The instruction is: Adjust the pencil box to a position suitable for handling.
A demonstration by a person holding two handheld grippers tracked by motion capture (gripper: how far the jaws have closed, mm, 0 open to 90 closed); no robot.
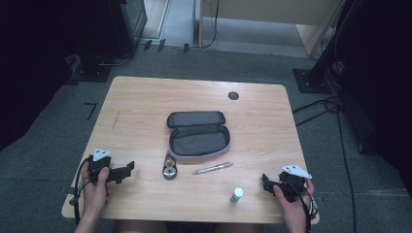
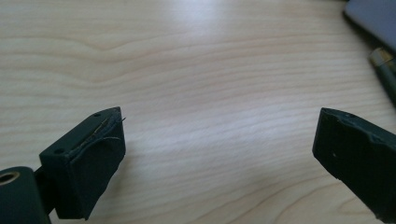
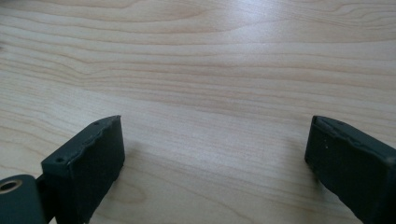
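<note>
The grey fabric pencil case [image 1: 198,134], unzipped and lying open with its lid flap folded back, sits at the middle of the light wooden table [image 1: 145,97], and nothing lies inside it as far as you can see. Just in front of it rest a small dark round-bodied object with a metallic centre [image 1: 169,168], a pink and clear pen [image 1: 212,168], and nearer your right side a small white bottle with a green cap [image 1: 236,195], all apart from the case and from one another. So I judge the packing not yet begun: every item is left to load, then the case to close. Your left gripper [image 1: 127,168] rests low at the near left with its jaws spread wide and empty; your right gripper [image 1: 265,181] sits at the near right, likewise wide and holding nothing. The tabletop has a dark round grommet [image 1: 233,95] at its far edge. Around it lies grey carpet [image 1: 58,141], with cables [image 1: 335,104] trailing at the right.
</note>
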